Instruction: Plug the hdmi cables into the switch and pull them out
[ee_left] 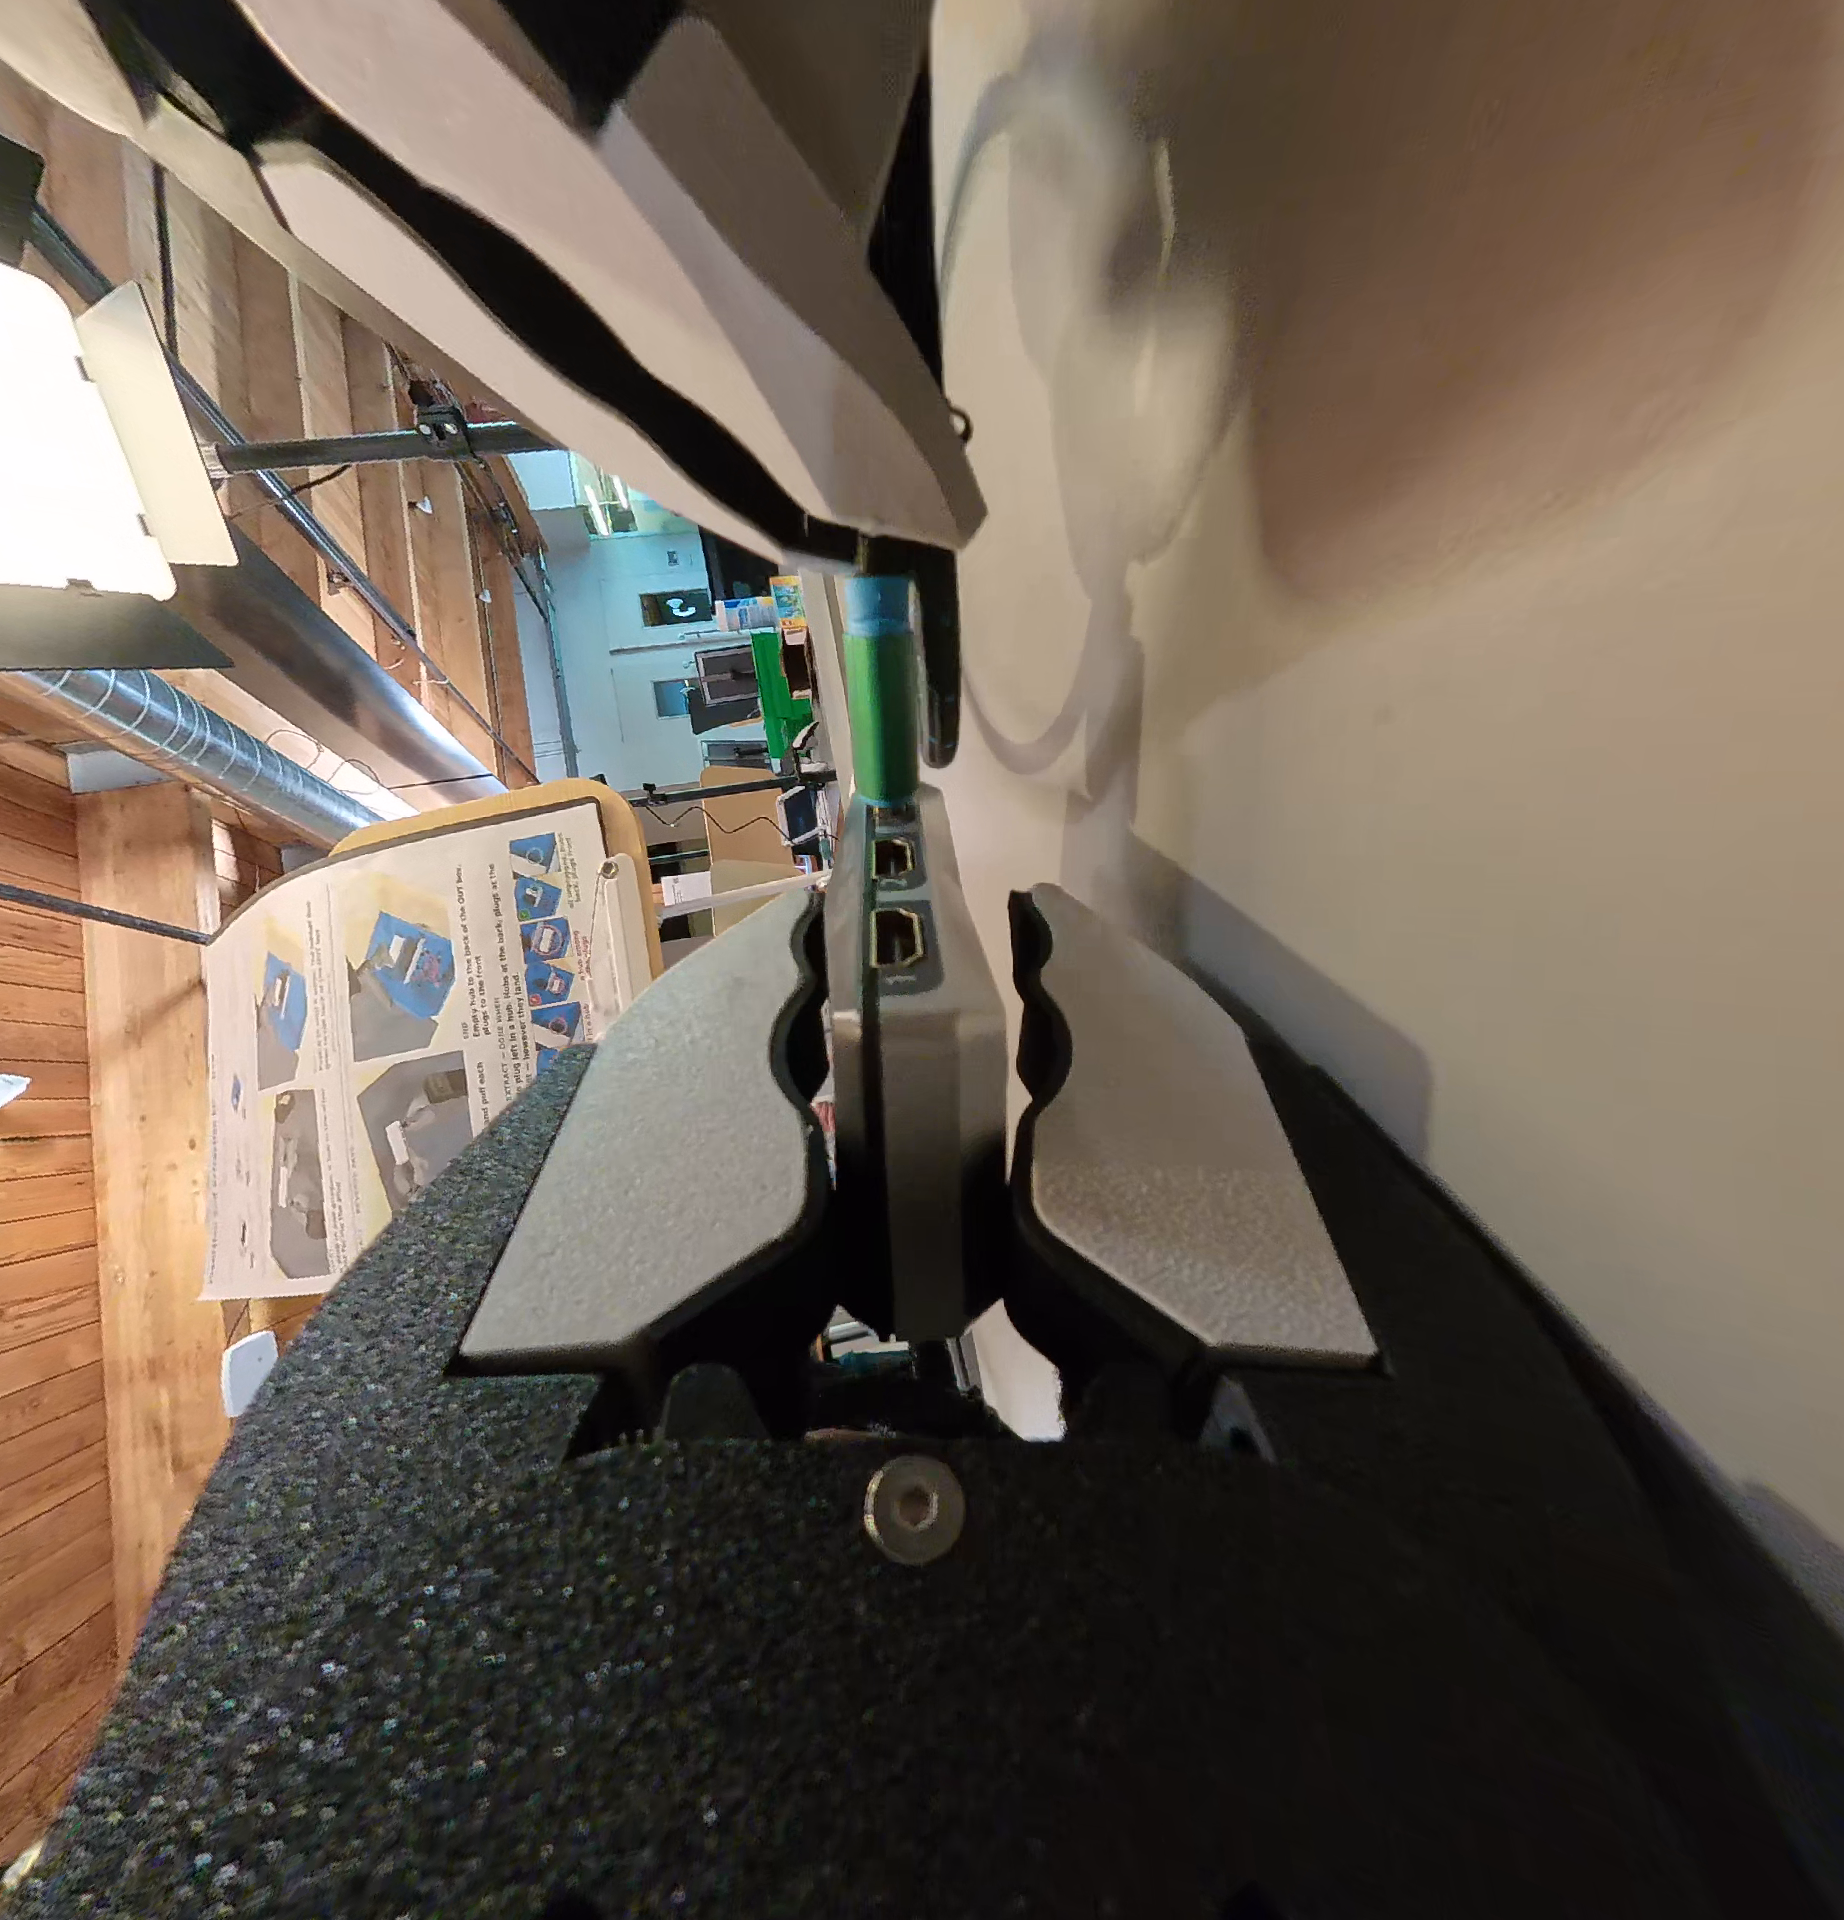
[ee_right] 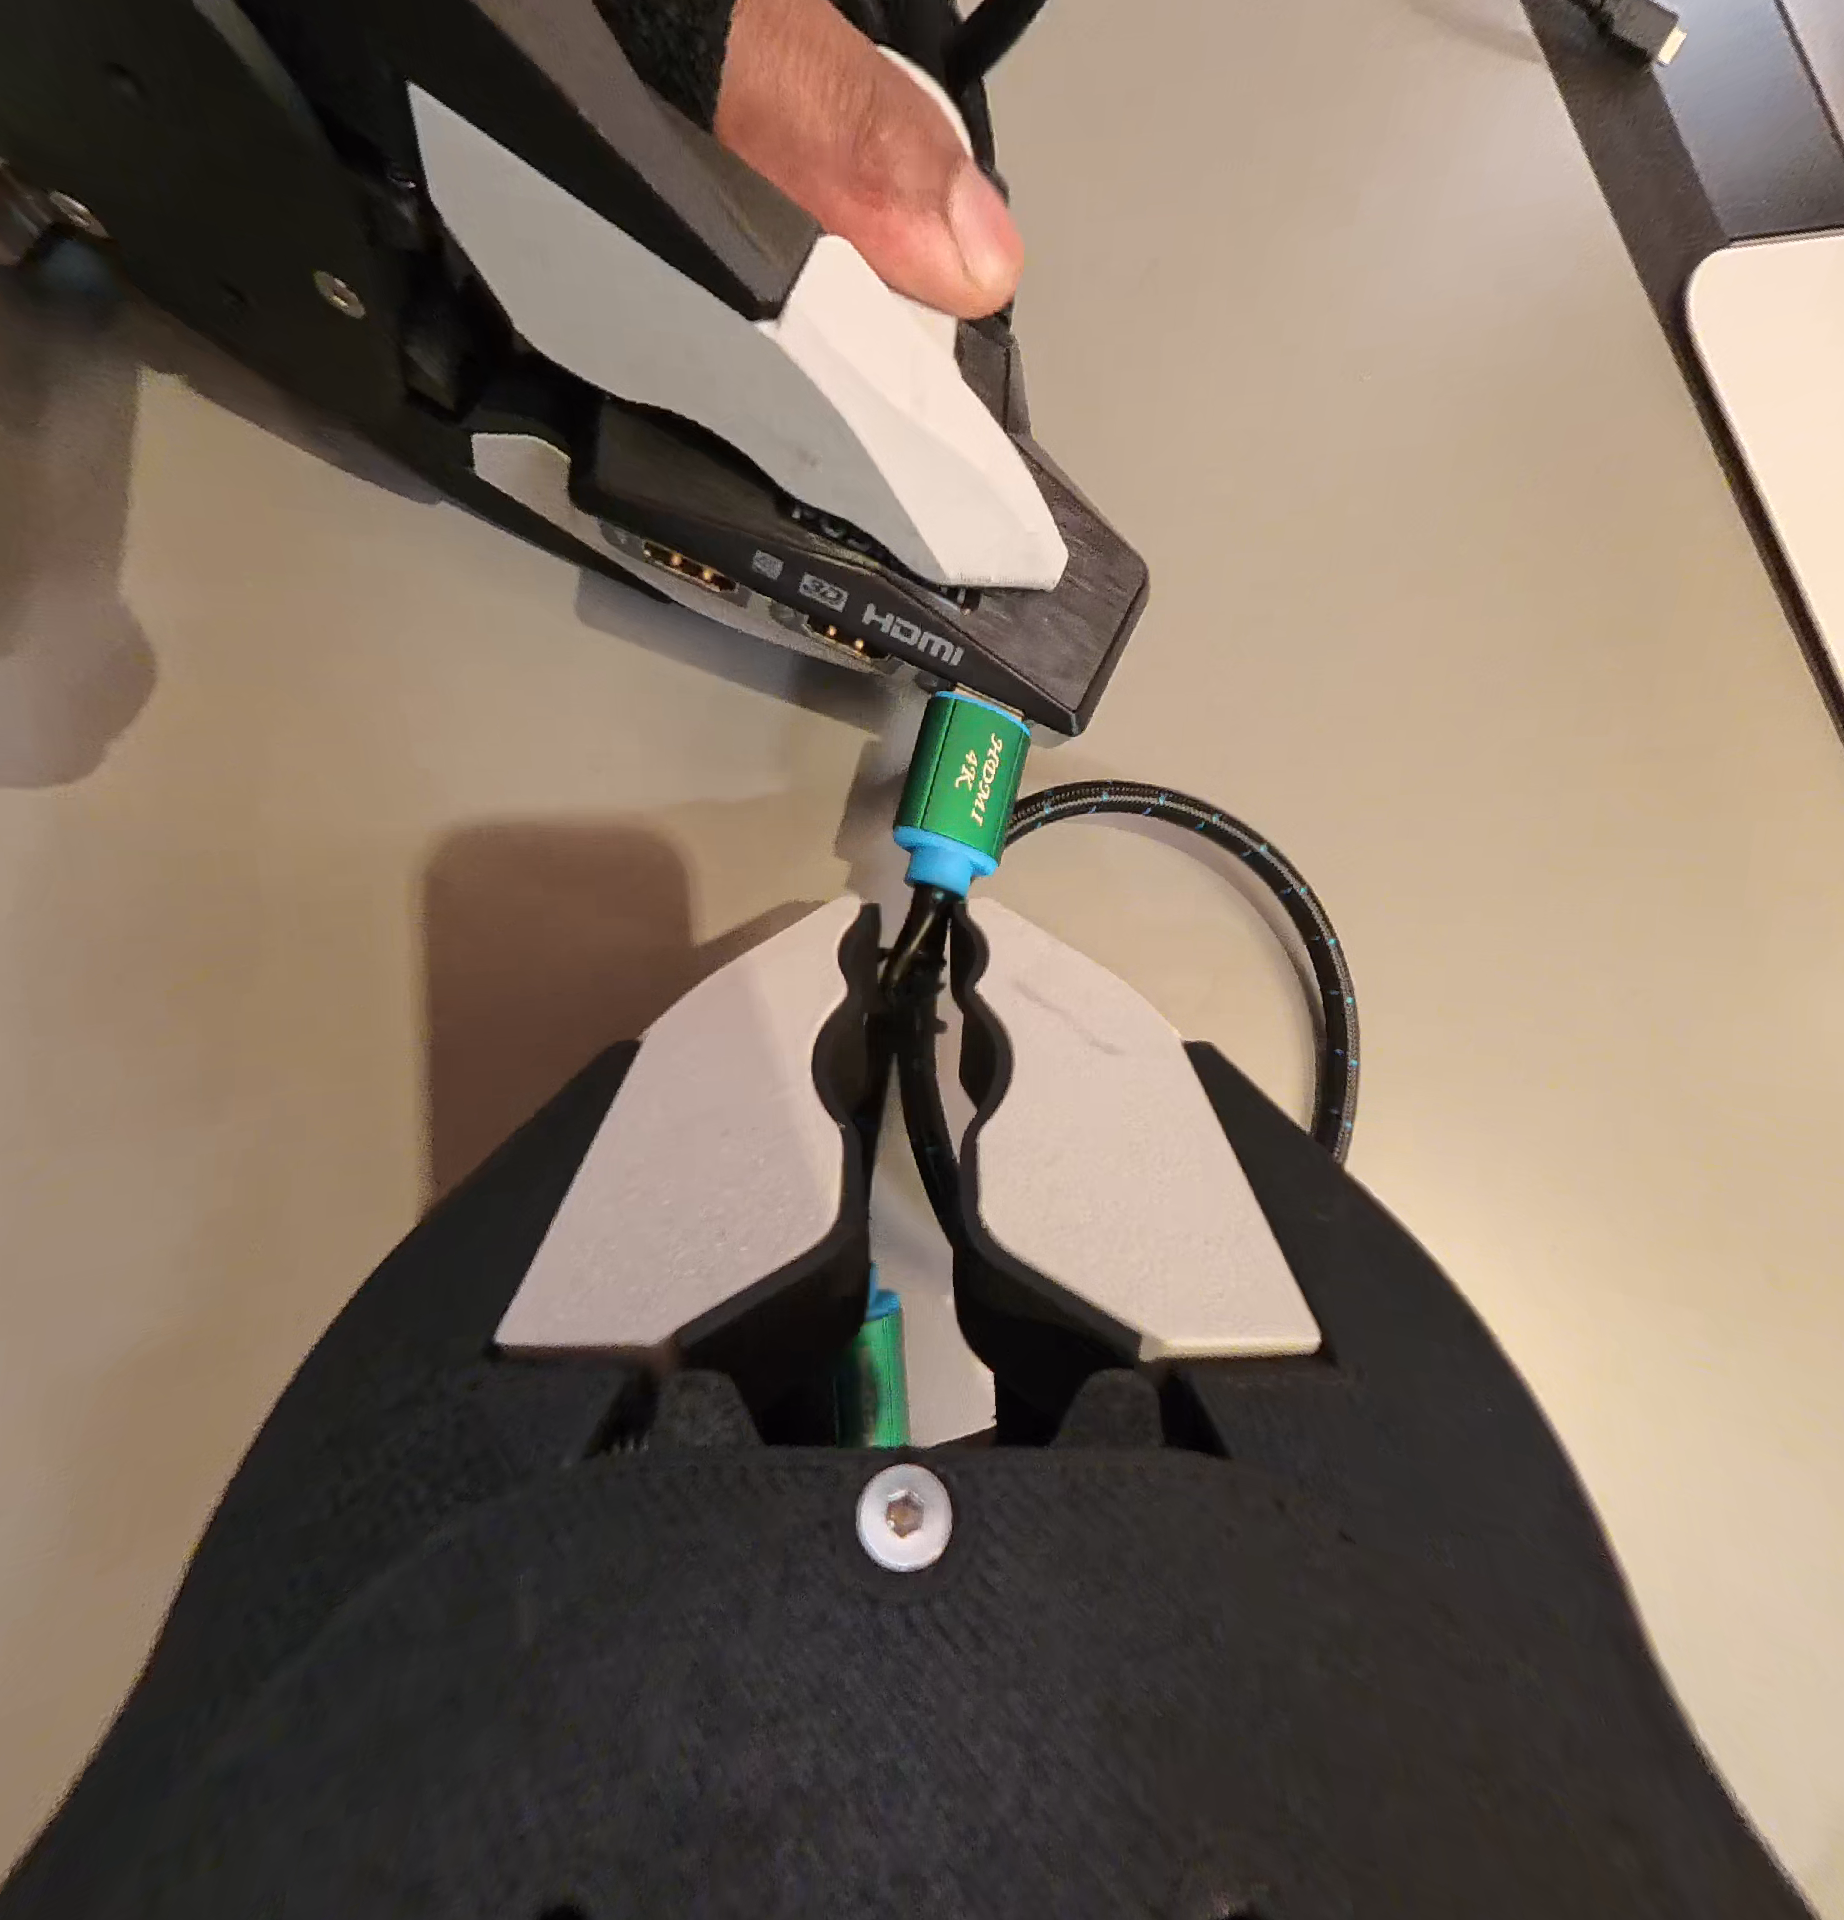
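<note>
The left gripper [ee_left: 913,997] grasps a dark grey port box [ee_left: 923,1049], a flat metal block with a row of sockets along its narrow face. Its left pad [ee_left: 806,997] lies against the box's side, while a slim gap shows between the right pad [ee_left: 1032,997] and the box in its own view. In the right wrist view the same gripper reaches in from the top left corner, a person's thumb [ee_right: 897,197] resting on its white finger, and the box is pinched flat between that finger and the one beneath, lifted just above the beige bench [ee_right: 1417,623]. A green plug [ee_right: 962,774] with blue collars sits in the socket nearest the box's right end. Its black braided cable [ee_right: 1302,935] runs from the plug straight into the right gripper [ee_right: 913,935], whose fingers are clenched on the cable just behind the blue collar; the cable then loops out to the right and back under the gripper. A second green plug [ee_right: 874,1382] shows deep between the right gripper's fingers. A dark tray [ee_right: 1728,125] lies at the bench's far right corner.
</note>
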Action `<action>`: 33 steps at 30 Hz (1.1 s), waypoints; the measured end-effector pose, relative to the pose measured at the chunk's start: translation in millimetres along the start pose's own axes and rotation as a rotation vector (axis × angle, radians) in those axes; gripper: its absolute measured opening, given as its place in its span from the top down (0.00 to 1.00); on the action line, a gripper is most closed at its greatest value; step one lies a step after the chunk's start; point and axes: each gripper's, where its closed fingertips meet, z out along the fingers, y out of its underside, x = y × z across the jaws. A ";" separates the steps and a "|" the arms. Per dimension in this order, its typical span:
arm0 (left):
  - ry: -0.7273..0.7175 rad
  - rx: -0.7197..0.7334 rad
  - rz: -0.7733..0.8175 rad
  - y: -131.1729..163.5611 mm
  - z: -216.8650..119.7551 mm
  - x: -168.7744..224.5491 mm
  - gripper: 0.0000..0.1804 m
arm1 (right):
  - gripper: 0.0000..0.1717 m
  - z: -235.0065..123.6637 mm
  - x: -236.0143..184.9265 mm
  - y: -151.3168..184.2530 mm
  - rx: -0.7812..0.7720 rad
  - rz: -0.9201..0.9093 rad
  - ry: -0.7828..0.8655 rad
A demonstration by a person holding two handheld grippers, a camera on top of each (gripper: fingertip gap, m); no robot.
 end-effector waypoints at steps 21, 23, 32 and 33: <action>-0.013 0.000 -0.058 1.8 1.4 -6.9 0.79 | 0.95 -1.7 -2.9 -13.6 0.060 0.052 0.032; -0.010 -0.010 -0.068 3.5 1.6 -6.7 0.79 | 0.95 -2.6 -2.5 -14.3 0.058 0.026 0.054; -0.026 -0.034 -0.043 3.7 2.1 -10.6 0.80 | 0.93 -0.1 1.1 -12.6 0.048 0.021 0.095; -0.033 -0.030 -0.043 3.1 1.6 -11.8 0.80 | 0.92 0.1 0.6 -12.9 0.048 0.026 0.093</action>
